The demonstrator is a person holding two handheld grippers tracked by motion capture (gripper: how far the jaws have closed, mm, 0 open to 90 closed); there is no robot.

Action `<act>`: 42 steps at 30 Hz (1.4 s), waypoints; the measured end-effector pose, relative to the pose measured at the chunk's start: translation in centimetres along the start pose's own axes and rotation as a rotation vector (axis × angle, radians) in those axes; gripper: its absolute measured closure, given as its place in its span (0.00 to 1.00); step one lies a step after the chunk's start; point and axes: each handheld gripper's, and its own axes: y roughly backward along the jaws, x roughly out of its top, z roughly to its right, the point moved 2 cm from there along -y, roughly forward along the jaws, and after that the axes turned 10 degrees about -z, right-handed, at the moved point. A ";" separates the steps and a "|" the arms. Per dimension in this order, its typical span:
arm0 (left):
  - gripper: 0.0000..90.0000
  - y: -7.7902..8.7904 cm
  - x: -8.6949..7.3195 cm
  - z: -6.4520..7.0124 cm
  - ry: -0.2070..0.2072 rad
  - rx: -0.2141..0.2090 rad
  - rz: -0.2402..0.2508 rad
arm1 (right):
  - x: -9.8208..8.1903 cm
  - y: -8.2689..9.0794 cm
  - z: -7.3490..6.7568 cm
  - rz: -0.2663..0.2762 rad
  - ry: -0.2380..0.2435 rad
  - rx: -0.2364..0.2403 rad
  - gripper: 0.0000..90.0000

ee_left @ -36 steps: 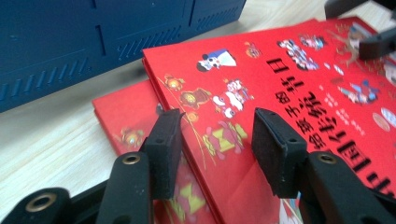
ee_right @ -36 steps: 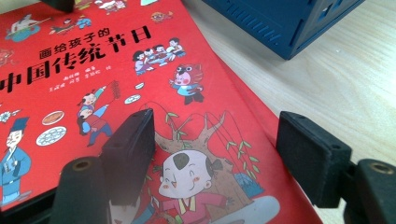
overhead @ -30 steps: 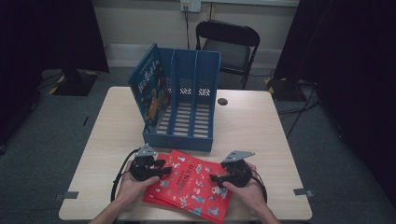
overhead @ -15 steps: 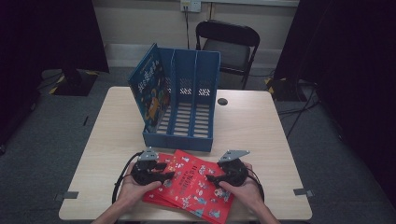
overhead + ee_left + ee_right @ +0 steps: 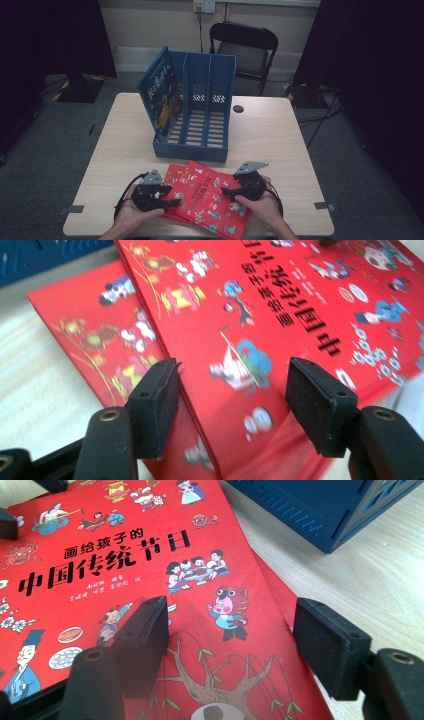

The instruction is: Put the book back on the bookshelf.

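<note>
- One blue illustrated book (image 5: 159,97) already stands in the left slot of the blue plastic three-slot file rack (image 5: 197,147); the other two slots look free.
- Two red hardcover picture books remain flat at the table's near edge, just in front of the rack: the top red book (image 5: 212,200) lies askew over the lower red book (image 5: 95,340).
- Your left gripper (image 5: 162,202) has just been opening; its jaws now stand spread over the top book's left edge, pads off it.
- Your right gripper (image 5: 231,191) rests over the right part of the cover, jaws apart, pinching nothing.
- The cover reads 画给孩子的节日 above large 中国传统 (image 5: 75,575); the small author line is too fine to read.
- Judged from this, both red books are left to lift and file.
</note>
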 end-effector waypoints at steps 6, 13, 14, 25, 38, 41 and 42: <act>0.38 0.1 -0.1 0.0 -0.026 -0.015 -0.018 | 0.0 0.0 0.0 0.001 0.000 0.000 0.35; 0.38 0.1 -0.3 -0.1 -0.045 -0.026 -0.017 | -0.1 0.0 0.2 0.001 -0.009 0.012 0.35; 0.38 0.1 -0.3 -0.1 -0.045 -0.025 -0.016 | -0.1 0.0 0.2 0.002 -0.009 0.011 0.35; 0.42 0.4 -0.6 0.0 -0.057 -0.016 -0.024 | -0.1 0.1 0.2 0.000 -0.009 0.010 0.35; 0.47 -0.2 0.3 -0.6 -0.030 -0.005 -0.006 | -1.1 1.1 0.1 -0.025 -0.008 -0.003 0.36; 0.48 -0.4 0.6 -0.8 -0.021 0.004 0.003 | -1.7 1.5 0.1 -0.025 -0.010 -0.003 0.36; 0.48 -0.5 0.7 -0.8 -0.014 0.010 0.006 | -2.0 1.7 0.0 -0.021 -0.012 -0.002 0.36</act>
